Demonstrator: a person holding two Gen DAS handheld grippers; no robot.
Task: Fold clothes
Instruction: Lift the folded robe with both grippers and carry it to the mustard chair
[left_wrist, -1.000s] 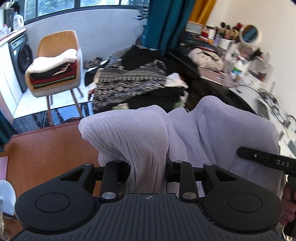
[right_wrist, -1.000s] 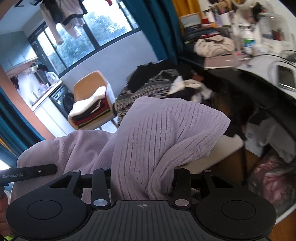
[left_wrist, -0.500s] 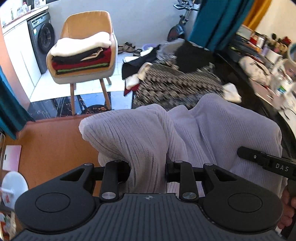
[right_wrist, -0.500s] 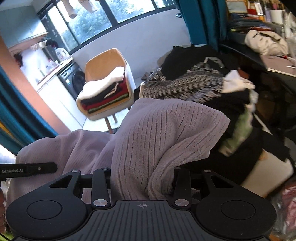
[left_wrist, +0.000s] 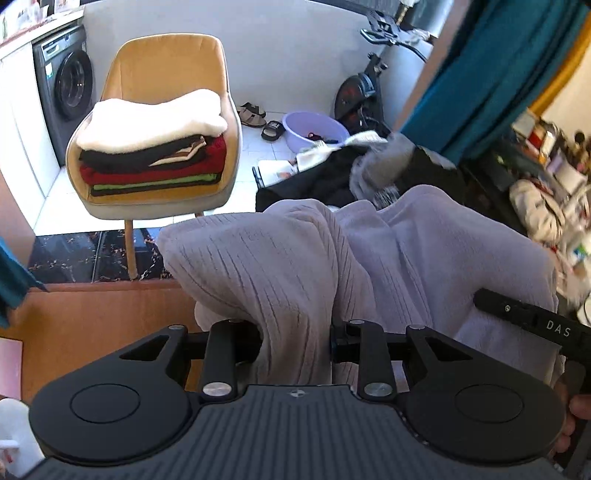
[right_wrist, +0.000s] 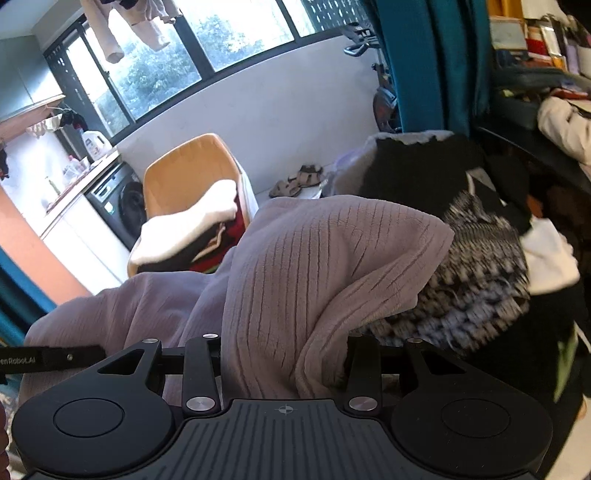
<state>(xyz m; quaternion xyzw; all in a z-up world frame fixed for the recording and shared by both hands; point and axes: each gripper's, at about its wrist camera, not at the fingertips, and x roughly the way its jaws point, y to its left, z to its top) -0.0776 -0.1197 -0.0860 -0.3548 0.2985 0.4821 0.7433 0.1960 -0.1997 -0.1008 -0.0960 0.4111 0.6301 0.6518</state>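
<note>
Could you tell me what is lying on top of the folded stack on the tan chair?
A thick white folded garment tops the stack on the tan chair. Below it, black, red and green layers show only at their edges; the seat beneath is covered.

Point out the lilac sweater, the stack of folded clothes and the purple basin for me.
lilac sweater (left_wrist: 280, 266): left wrist view, ribbed fold above the jaws.
stack of folded clothes (left_wrist: 151, 147): left wrist view, the stack's front edge.
purple basin (left_wrist: 295, 123): left wrist view, near rim.

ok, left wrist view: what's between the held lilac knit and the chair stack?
Left wrist view: only bare floor, a dark marble strip, separates the lilac ribbed knit garment from the tan chair stacked with folded clothes.
</note>
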